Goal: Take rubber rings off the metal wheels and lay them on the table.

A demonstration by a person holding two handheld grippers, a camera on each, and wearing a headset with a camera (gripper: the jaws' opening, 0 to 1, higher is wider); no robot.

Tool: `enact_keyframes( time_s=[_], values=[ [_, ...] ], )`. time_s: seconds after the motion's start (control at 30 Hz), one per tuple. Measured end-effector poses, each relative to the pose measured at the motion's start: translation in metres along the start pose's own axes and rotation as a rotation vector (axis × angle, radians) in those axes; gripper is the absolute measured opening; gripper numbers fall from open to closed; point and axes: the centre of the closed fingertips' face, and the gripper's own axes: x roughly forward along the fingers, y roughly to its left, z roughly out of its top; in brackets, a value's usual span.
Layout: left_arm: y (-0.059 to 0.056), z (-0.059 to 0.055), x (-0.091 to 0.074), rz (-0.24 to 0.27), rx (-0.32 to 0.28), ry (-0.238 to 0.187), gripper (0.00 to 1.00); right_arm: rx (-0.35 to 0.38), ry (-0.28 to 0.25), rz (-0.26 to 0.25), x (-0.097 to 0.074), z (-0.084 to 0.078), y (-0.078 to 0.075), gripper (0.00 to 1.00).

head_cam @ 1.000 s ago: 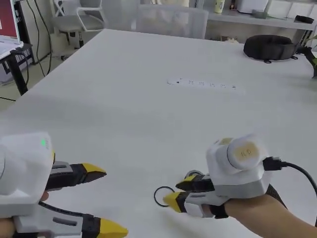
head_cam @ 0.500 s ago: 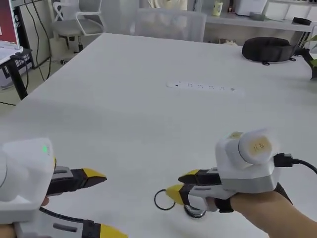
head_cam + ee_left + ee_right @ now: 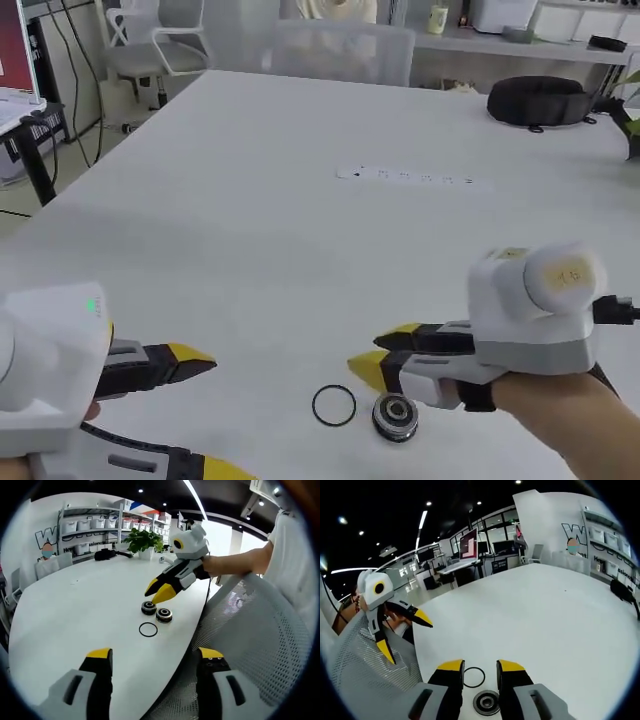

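1. The right tongs [image 3: 385,350] are held just above the table [image 3: 250,230], near its front edge; the jaws are seen apart, and nothing is gripped between them.
2. In the right gripper view the yellow-tipped jaws of the right tongs [image 3: 481,666] are likewise seen parted, with bare table between the tips.
3. The left tongs [image 3: 210,412] are held at the lower left of the head view, well apart from the right tongs; their jaws are spread wide and nothing is held.
4. In the left gripper view the left tongs [image 3: 155,655] are seen wide open, pointed across the table corner toward the right tongs [image 3: 160,587].
5. One black rubber ring [image 3: 334,405] is laid flat on the table, free of any wheel.
6. A metal wheel [image 3: 396,416] is seen lying flat just beside the ring, under the right tongs' tips.
7. In the left gripper view a second wheel [image 3: 148,607] is seen next to the first wheel [image 3: 164,614], with the ring [image 3: 148,629] just in front of them.
8. In the right gripper view the ring [image 3: 474,676] and the wheel [image 3: 486,701] are seen below the jaw tips.
9. A white power strip [image 3: 415,177] is seen lying farther up the table.
10. A mesh chair [image 3: 250,630] is seen at the table's edge.
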Motion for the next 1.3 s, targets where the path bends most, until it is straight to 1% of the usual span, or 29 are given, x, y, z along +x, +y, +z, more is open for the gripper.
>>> enact_keyframes(
  time_s=[0.13, 0.17, 0.2, 0.3, 0.4, 0.53, 0.6, 0.67, 0.77, 0.9, 1.0, 1.07, 1.1, 1.13, 1.2, 1.23, 1.3],
  values=[
    [-0.001, 0.000, 0.000, -0.004, 0.000, -0.001, 0.66, 0.019, -0.028, -0.002, -0.006, 0.007, -0.002, 0.24],
    [-0.001, 0.000, 0.001, -0.008, -0.003, -0.001, 0.66, 0.025, -0.033, 0.003, -0.007, 0.008, -0.002, 0.24],
    [-0.002, 0.000, 0.001, -0.010, -0.004, 0.001, 0.66, 0.035, -0.042, 0.019, -0.008, 0.010, 0.000, 0.24],
    [-0.002, 0.000, 0.001, -0.011, 0.001, 0.000, 0.66, 0.034, -0.067, 0.021, -0.013, 0.015, 0.001, 0.26],
    [-0.003, 0.001, 0.001, -0.012, -0.005, -0.006, 0.66, 0.033, -0.075, 0.022, -0.016, 0.017, 0.000, 0.27],
    [-0.004, 0.001, 0.001, -0.016, -0.002, -0.005, 0.66, 0.032, -0.085, 0.022, -0.020, 0.019, 0.000, 0.30],
    [-0.004, 0.001, 0.001, -0.018, -0.004, -0.007, 0.66, 0.029, -0.107, 0.029, -0.025, 0.024, 0.000, 0.33],
    [-0.005, 0.002, 0.001, -0.022, -0.007, -0.011, 0.66, 0.034, -0.115, 0.035, -0.028, 0.025, -0.001, 0.35],
    [-0.006, 0.002, 0.001, -0.025, -0.003, -0.012, 0.66, -0.014, -0.136, 0.028, -0.034, 0.031, 0.000, 0.37],
    [-0.007, 0.006, 0.000, -0.027, 0.003, -0.028, 0.67, -0.052, -0.135, 0.039, -0.039, 0.033, 0.003, 0.42],
    [-0.008, 0.011, -0.001, -0.032, -0.002, -0.053, 0.68, -0.083, -0.128, 0.049, -0.040, 0.033, 0.005, 0.45],
    [-0.009, 0.012, -0.001, -0.039, 0.006, -0.052, 0.68, -0.113, -0.119, 0.055, -0.041, 0.033, 0.006, 0.46],
    [-0.010, 0.012, -0.002, -0.040, 0.021, -0.041, 0.68, -0.121, -0.114, 0.058, -0.042, 0.033, 0.007, 0.47],
    [-0.011, 0.013, -0.003, -0.040, 0.028, -0.038, 0.69, -0.123, -0.112, 0.062, -0.042, 0.033, 0.007, 0.47],
    [-0.015, 0.018, -0.005, -0.059, 0.044, -0.042, 0.69, -0.124, -0.110, 0.072, -0.044, 0.033, 0.007, 0.46],
    [-0.018, 0.023, -0.006, -0.071, 0.054, -0.052, 0.69, -0.123, -0.107, 0.081, -0.045, 0.032, 0.007, 0.45],
    [-0.021, 0.030, -0.007, -0.078, 0.075, -0.064, 0.69, -0.134, -0.096, 0.076, -0.045, 0.030, 0.006, 0.44]
  ],
)
